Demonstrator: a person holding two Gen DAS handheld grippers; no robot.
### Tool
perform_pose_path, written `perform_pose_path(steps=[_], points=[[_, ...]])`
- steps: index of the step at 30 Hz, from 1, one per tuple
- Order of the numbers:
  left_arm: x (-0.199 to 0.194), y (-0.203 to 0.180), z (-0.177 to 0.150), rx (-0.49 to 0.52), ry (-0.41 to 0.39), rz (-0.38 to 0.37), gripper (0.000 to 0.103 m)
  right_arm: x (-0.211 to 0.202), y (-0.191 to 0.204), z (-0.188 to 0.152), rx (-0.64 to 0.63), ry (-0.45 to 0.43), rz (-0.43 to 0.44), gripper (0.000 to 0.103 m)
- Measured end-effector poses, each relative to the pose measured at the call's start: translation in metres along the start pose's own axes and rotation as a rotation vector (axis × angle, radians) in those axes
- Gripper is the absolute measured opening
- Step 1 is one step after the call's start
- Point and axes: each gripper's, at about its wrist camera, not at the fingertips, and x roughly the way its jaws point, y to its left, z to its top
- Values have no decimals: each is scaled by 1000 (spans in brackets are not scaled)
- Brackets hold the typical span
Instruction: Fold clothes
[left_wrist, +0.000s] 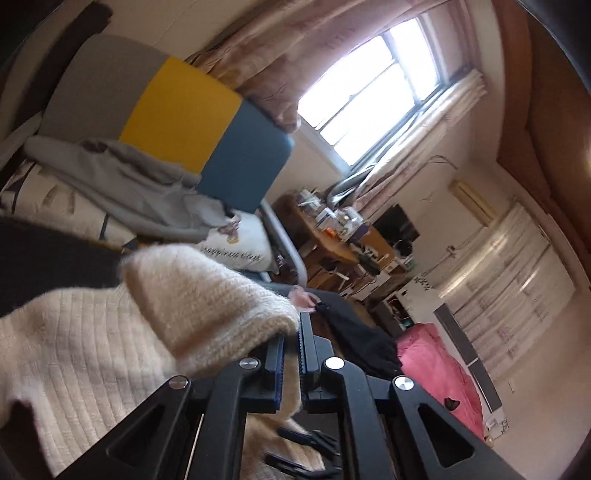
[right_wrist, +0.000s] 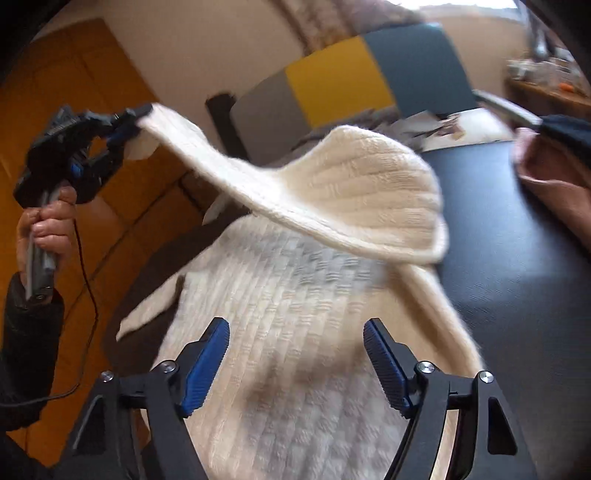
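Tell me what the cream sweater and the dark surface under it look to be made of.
Cream sweater: a soft, fuzzy knit, probably wool or acrylic; ribbed rows and a hairy edge show where the left tool lifts it.
Dark surface: smooth, faintly sheened, possibly vinyl or leatherette; it catches window light without visible weave.

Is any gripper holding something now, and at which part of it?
The left gripper holds the cream sweater by the end of a sleeve. The right gripper is open and holds nothing.
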Motion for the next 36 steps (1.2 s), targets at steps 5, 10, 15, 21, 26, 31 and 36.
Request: perform_pose_path(steps=[5, 10, 15, 21, 26, 31, 36], points=[[-21, -2, 17, 43, -44, 77, 5, 68, -18, 23, 92, -2, -140, 76], [-12, 69, -13, 13, 79, 350, 5, 94, -24, 24, 40, 60, -305, 76], [-26, 143, -61, -116, 193, 533, 8, 106, -6, 19, -119, 125, -421, 80], [-55, 132, -78, 68, 228, 657, 20, 104, -7, 14, -129, 121, -390, 90], [-58, 91, -86, 395, 246, 661, 21, 110, -2, 12, -159, 124, -390, 98], [-48, 63, -110, 678, 352, 614, 21, 111, -4, 13, -154, 124, -372, 101], [-35, 52, -157, 763, 525, 471, 30, 116, -4, 15, -159, 128, -368, 103]])
